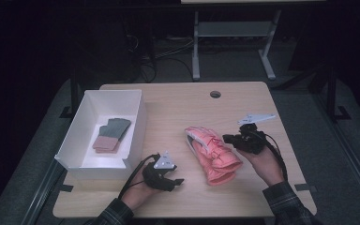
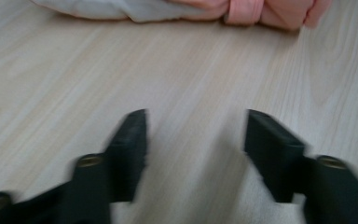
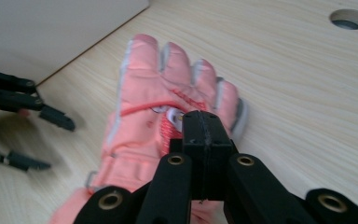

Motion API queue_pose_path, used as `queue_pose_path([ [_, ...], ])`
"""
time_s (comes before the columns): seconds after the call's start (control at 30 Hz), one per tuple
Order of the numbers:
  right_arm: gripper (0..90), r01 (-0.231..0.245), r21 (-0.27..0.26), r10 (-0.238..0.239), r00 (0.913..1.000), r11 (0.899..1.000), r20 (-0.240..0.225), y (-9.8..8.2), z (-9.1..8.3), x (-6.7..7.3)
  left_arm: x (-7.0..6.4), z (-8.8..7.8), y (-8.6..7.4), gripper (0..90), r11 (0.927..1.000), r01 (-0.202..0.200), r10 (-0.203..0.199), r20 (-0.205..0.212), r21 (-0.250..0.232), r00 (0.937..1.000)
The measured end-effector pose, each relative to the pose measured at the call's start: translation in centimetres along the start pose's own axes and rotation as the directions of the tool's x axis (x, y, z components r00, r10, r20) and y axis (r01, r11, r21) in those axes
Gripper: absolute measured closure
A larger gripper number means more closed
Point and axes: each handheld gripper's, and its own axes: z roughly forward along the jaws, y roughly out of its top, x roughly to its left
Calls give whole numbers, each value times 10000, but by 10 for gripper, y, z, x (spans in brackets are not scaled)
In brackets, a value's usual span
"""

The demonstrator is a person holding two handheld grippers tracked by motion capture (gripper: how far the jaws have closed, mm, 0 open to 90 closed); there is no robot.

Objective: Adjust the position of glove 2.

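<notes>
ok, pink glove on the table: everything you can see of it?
The pink ski glove is padded fabric with grey-white trim between the fingers and a small red-and-white patch on its back. It lies flat on the wooden table, fingers toward the white box. The right gripper, jaws shut, sits over it; whether it pinches fabric is unclear.

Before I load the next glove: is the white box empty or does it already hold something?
Not empty. The white box, open-topped, already holds a grey and pink glove lying flat on its floor.
</notes>
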Motion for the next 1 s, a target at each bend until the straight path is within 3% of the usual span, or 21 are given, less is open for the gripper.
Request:
queue_pose_path([
  [0.13,900,174,13,-175,9997,9998,159,-9,-7,-13,0,-3,13,804,9999,1,0,22,-131,10000],
  [0.2,900,258,121,-261,9993,9996,250,-16,-9,-20,-2,-1,20,894,9998,-89,89,-12,-178,10000],
  [0.5,900,129,848,-127,9999,9963,-37,-56,-2,-45,-1,29,39,895,9997,-118,114,202,222,9997],
  [0.7,900,403,1683,-321,9982,9849,-511,-73,10,-41,-2,45,45,895,9992,-59,49,264,389,9996],
  [1.0,900,770,1922,-504,9889,9783,-1397,-82,21,-26,-5,55,48,895,9992,-111,93,475,389,9988],
])
